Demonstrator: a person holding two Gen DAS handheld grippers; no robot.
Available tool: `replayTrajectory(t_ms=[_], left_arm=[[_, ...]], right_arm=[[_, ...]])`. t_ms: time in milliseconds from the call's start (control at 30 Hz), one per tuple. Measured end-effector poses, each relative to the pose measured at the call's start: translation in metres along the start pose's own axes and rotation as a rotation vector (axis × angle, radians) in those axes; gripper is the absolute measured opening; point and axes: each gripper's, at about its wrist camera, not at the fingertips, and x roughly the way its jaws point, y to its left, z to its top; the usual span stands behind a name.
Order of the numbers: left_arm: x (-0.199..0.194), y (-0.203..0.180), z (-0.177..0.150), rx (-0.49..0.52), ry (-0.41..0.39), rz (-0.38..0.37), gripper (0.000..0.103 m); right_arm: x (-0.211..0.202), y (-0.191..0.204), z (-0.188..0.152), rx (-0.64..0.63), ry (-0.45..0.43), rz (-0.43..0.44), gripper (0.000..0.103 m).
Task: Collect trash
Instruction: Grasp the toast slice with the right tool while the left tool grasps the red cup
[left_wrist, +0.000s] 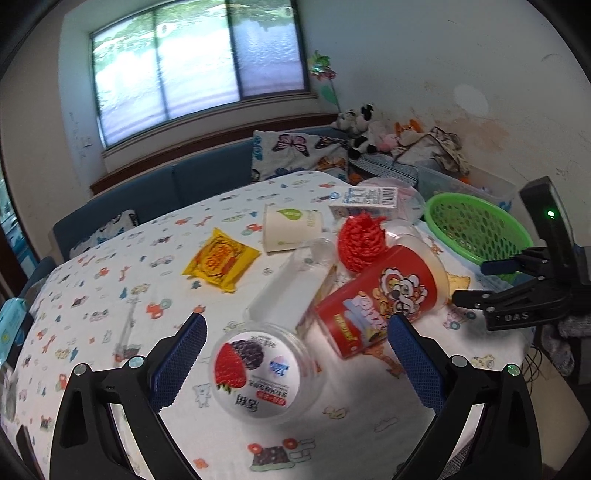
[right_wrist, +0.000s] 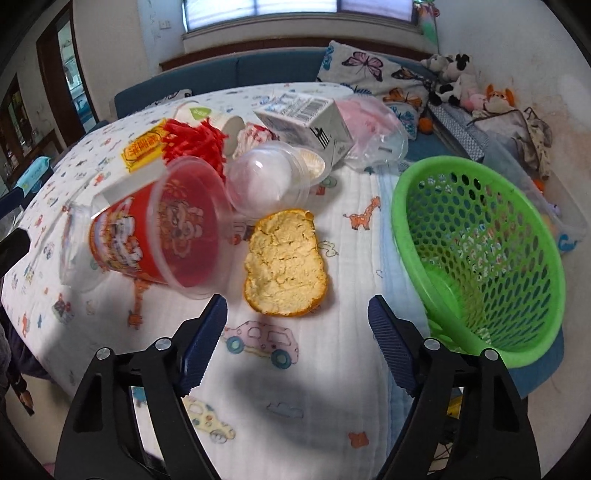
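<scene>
Your right gripper (right_wrist: 297, 317) is open, with nothing between its blue pads, and it points down at the cloth on the table just short of the flat orange peel with its pale inside facing up (right_wrist: 286, 262). That peel looks like your next piece of trash. Bring the gripper forward until one pad is on each side of the peel. Go low, because the peel lies flat and thin on the cloth. Pinch an edge so it lifts, and try not to grab the cloth with it. The green plastic basket with holes (right_wrist: 480, 258) stands near the right edge of the table, close beside the peel, so the trip looks short.

Your left gripper (left_wrist: 297, 332) is open too. The round clear tub with a berry picture on its lid (left_wrist: 255, 373) lies between its pads, but they do not touch it. Just past it lies the red plastic cup with a cartoon on it (left_wrist: 380, 299), tipped on its side. Farther back are a red net ball (left_wrist: 360, 240), a yellow snack packet (left_wrist: 219, 260), a white paper cup (left_wrist: 291, 227) and a white milk carton (left_wrist: 365, 201).
</scene>
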Motion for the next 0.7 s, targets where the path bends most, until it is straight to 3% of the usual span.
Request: replayTrajectory(t_ms=[300,400,700], left_arm=[[0.019,-0.014,0.014,0.105,0.023,-0.160,0.093],[0.026,-0.021,0.019,0.158,0.036,-0.206,0.093],[0.051,-0.045,0.026,0.336,0.074,-0.296,0.093]], right_arm=[[0.025,0.003,0.015,-0.044,0.041,0.029,0.075],[0.033,0.003,0.018,-0.049,0.063,0.035,0.066],[0.036,0.002,0.018,-0.061,0.059,0.031,0.054]])
